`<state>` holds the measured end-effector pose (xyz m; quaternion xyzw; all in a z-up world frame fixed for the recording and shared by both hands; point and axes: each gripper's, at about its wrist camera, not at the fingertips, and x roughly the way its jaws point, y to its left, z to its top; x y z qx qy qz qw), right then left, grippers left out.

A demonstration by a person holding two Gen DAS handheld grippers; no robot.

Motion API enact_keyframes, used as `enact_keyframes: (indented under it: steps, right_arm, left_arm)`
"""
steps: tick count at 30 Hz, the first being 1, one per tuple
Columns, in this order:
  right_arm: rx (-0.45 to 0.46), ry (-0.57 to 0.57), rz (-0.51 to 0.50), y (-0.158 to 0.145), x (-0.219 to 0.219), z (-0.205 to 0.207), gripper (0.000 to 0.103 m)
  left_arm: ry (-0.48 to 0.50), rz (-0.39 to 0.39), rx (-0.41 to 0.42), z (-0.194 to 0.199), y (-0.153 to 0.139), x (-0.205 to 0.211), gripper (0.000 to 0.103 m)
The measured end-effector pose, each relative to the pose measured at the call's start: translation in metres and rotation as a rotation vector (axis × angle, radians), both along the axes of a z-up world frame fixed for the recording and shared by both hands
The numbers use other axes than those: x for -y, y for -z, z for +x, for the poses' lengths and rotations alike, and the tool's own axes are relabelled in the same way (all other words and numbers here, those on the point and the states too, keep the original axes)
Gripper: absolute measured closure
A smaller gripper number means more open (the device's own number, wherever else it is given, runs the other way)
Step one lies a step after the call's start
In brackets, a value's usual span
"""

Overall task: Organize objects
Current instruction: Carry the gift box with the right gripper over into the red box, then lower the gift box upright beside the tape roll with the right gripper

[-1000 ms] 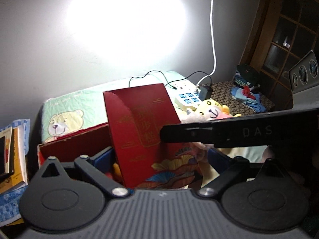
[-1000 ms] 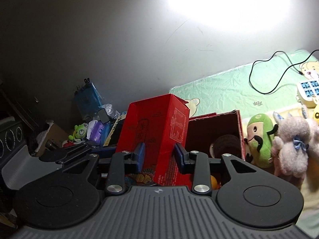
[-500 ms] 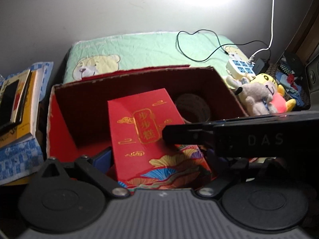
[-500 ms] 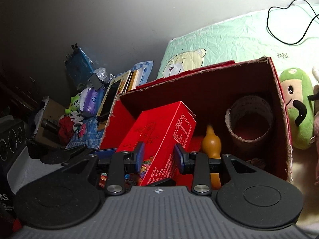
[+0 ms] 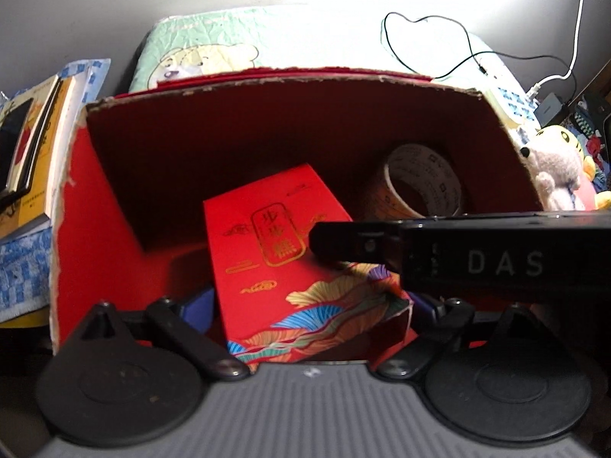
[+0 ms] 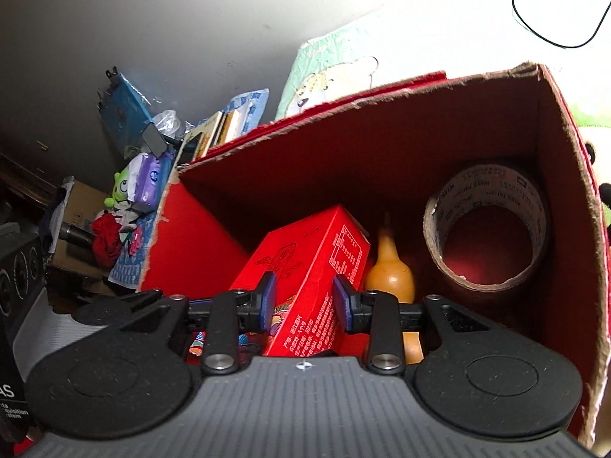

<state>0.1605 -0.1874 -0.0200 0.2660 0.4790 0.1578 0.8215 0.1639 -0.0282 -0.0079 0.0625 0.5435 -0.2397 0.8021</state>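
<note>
A red gift box [image 5: 275, 252] with gold print and a colourful wave pattern is tilted inside a large open red cardboard box [image 5: 267, 87]. My left gripper [image 5: 311, 305] is shut on the gift box across its wide face near the lower end. My right gripper [image 6: 304, 299] is shut on the narrow sides of the same gift box [image 6: 305, 263]. Its black body [image 5: 477, 259] crosses the left wrist view. In the cardboard box [image 6: 382, 141], a roll of brown tape [image 6: 488, 229] leans in the right corner. A yellow gourd-shaped thing [image 6: 389, 271] stands right of the gift box.
A stack of books [image 5: 34, 145] lies left of the cardboard box. Plush toys [image 5: 553, 164] crowd its right side. Behind it lie a green bear-print pad [image 5: 214, 57] and a black cable [image 5: 439, 45]. More clutter and a green toy [image 6: 122, 191] sit at the far left.
Both grippers have come down with the gift box, from above the cardboard box's rim to inside it. Both views have tipped downward, so the box's inside now fills them.
</note>
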Motion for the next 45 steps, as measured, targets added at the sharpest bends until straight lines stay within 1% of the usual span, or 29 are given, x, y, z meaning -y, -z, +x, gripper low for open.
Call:
enact_keyframes:
  steps: [3,5,8,11,14,20,34,41,45]
  right_arm:
    - [-0.024,0.01,-0.009,0.007,0.002,0.003,0.069]
    - [-0.036,0.016,-0.006,0.009,0.004,0.004,0.069]
    - [-0.047,0.022,-0.014,0.01,0.005,0.003,0.069]
    - [-0.063,0.04,-0.05,0.01,0.005,0.002,0.072]
    - [-0.069,0.055,-0.093,0.008,0.003,0.001,0.072]
    - [-0.071,0.062,-0.102,0.011,0.003,0.004,0.072]
    - [-0.05,0.089,-0.123,0.011,0.0,0.003,0.072]
    - [-0.045,0.104,-0.133,0.01,0.0,0.003,0.072]
    - [-0.046,0.098,-0.124,0.011,0.0,0.003,0.072]
  left_arm:
    - [0.003,0.01,-0.02,0.004,0.007,0.003,0.009]
    - [0.011,0.014,-0.018,0.005,0.007,0.005,0.009]
    - [0.035,0.039,-0.014,0.006,0.01,0.011,0.009]
    - [0.041,0.048,-0.025,0.01,0.016,0.014,0.011]
    - [0.046,0.035,-0.062,0.014,0.022,0.014,0.014]
    - [0.08,0.028,-0.059,0.012,0.022,0.016,0.01]
    - [0.088,0.064,-0.017,0.008,0.024,0.022,0.009]
    - [0.09,0.099,0.018,0.005,0.025,0.026,0.01]
    - [0.092,0.096,0.026,0.005,0.025,0.027,0.01]
